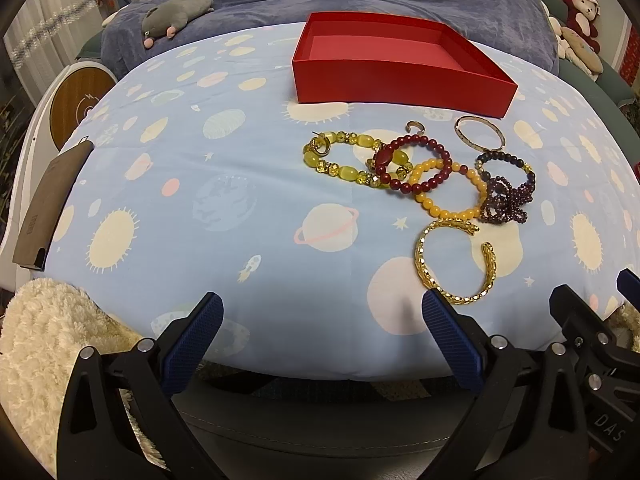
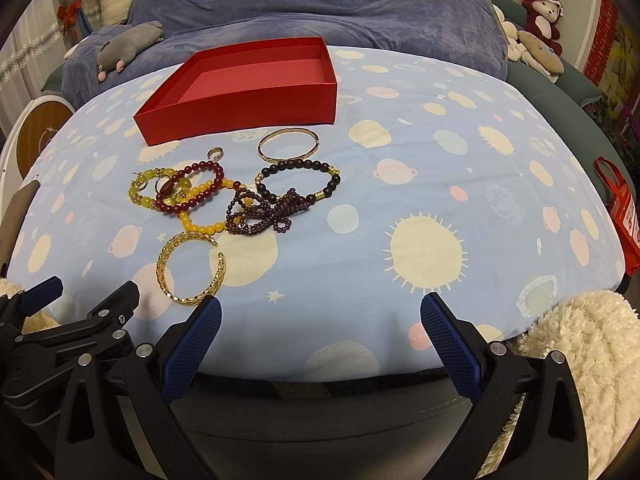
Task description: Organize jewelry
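Only legible text I saw: "DAS" in pale letters on the black gripper body [image 1: 608, 426] at my left-wrist view's lower right. Print on the red bag [image 2: 624, 216] was unreadable.

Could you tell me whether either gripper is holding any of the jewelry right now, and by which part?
Nothing is held: the left gripper and right gripper are both open, short of the gold cuff bracelet.

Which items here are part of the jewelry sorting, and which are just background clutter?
Job: red box, gold cuff, yellow bead bracelet, dark red bead bracelet, purple bead strand, black bead bracelet, thin bangle, small ring.

Clutter: grey plush, red monkey plush, fleece blanket.
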### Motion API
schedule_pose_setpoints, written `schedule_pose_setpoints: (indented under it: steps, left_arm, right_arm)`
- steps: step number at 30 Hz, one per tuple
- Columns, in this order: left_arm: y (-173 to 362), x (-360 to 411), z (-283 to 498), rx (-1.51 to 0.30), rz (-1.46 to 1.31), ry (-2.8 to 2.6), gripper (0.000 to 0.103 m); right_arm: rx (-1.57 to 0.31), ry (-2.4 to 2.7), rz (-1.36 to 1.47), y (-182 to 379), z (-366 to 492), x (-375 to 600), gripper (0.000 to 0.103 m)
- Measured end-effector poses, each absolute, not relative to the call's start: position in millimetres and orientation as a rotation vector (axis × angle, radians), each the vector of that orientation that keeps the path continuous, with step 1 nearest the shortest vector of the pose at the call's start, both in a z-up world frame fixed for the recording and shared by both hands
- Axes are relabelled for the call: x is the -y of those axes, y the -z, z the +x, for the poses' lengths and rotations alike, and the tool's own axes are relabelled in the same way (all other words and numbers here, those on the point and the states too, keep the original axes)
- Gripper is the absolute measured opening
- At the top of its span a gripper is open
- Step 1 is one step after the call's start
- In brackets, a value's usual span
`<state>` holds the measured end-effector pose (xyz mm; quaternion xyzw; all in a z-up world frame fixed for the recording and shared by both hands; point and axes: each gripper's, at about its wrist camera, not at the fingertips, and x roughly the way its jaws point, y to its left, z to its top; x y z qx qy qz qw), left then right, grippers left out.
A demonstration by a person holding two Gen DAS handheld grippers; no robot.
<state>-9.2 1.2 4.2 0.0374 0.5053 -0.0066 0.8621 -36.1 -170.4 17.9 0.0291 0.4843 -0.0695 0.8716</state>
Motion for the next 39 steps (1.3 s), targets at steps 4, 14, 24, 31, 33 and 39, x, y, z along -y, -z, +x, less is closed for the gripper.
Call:
schedule_pose_setpoints:
  steps: [4, 14, 24, 31, 33, 39]
  left_arm:
    - [-4.1, -1.2, -9.4, -1.060, 0.079, 0.014, 0.095]
    - [-4.3, -3.5, -8.6, -1.060, 0.077, 0.010, 0.095]
    - [-5.8, -3.3, -8.1, -1.054, 0.064, 0.018, 0.096]
    - [-11.0, 5.6, -3.9, -1.035, 0.062, 0.047, 0.096]
    - [-11.0, 11.3, 0.0, -1.033, 0.067, 0.063, 0.096]
    - [-4.1, 22.6, 6.7, -1.057, 0.056, 0.109, 0.096]
  right_arm:
    - [-1.013, 0.145, 0.060, -18.0, -36.3, 170.2, 0.096]
    - [-1.012, 0.145, 0.059, -17.9, -35.8, 169.4, 0.096]
    - [-1.009, 0.139, 0.072, -19.2, -33.3, 170.6, 0.096]
    - [-1.015, 0.169, 0.092, -23.2, -27.2, 181.6, 0.096]
    - [-1.008, 0.180, 0.092, -25.5, -25.3, 185.8, 0.096]
    - [-1.005, 0.209, 0.097, -29.0, -18.8, 199.4, 0.096]
